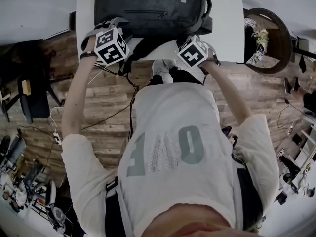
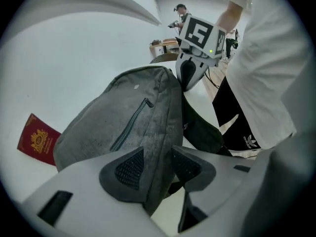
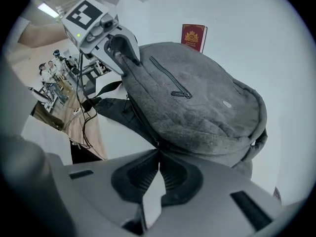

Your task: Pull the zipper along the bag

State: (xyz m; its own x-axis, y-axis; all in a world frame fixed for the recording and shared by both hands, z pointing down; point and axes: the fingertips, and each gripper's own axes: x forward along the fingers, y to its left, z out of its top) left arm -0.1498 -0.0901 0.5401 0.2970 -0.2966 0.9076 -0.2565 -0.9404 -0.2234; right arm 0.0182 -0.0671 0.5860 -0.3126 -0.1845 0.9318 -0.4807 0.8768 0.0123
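Bag [image 1: 148,9] lies flat on the counter [image 1: 229,33], near edge toward both claws. Left claw [image 2: 158,169], half open, clamps that edge's ridge. Right claw [image 3: 158,154], jaws pressed together, sits on the zipper seam, which runs toward the left claw. Pull tab not discernible.

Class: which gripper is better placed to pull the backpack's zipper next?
Likely the right gripper: fingers shut at the zipper seam of the backpack; the left gripper clamps its fabric edge.

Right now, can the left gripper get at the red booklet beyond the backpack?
Probably not directly: the left gripper is clamped on the edge of the backpack, and the bag's bulk lies between it and the red booklet. It would need to let go and reach over.
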